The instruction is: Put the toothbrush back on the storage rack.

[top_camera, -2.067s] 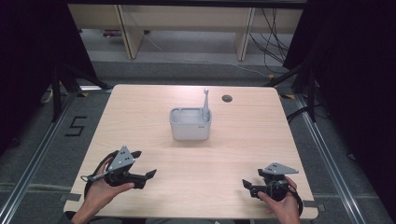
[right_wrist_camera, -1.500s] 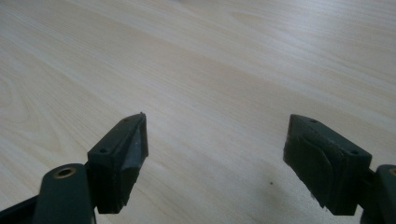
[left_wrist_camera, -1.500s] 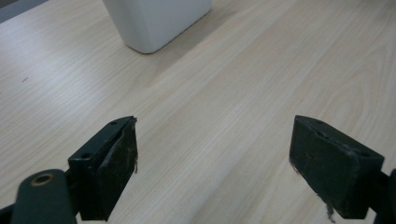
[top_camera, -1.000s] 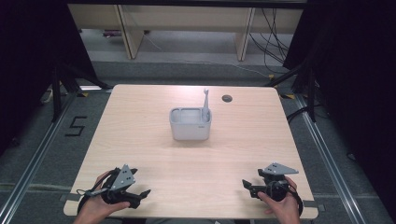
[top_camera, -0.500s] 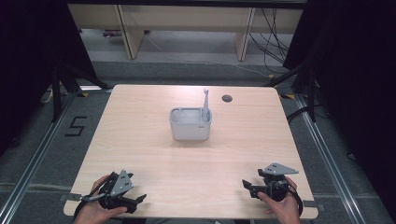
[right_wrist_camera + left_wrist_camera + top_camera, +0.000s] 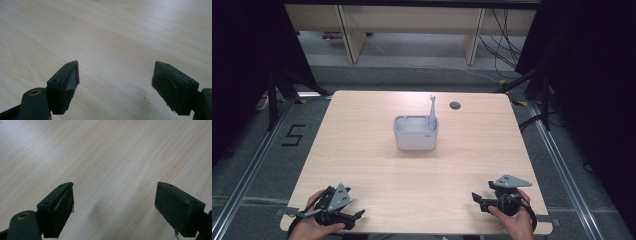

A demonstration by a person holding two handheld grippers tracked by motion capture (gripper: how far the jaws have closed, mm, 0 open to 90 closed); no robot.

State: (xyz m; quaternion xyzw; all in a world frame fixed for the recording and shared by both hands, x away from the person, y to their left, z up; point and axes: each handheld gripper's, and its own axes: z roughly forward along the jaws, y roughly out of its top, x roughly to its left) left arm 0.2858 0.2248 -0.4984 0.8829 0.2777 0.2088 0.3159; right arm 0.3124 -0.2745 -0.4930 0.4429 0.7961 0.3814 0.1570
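My 2 claws, left (image 6: 357,215) and right (image 6: 475,198), both wide, empty. Grey bin (image 6: 415,134) looks light, stiff plastic; I'd grip rim. Worktop (image 6: 362,150) bare nearby.

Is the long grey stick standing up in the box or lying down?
Standing up. The thin grey stick pokes above the grey box's rim.

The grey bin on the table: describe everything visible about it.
The bin is a small, light grey, open-topped rectangular container with rounded corners, plastic by its look. It stands upright near the middle of the table, slightly toward the far edge. A slim grey utensil stands in its right end, its handle sticking up above the rim. An inner divider seems to split it, though this is hard to tell. Both tools sit far from it.
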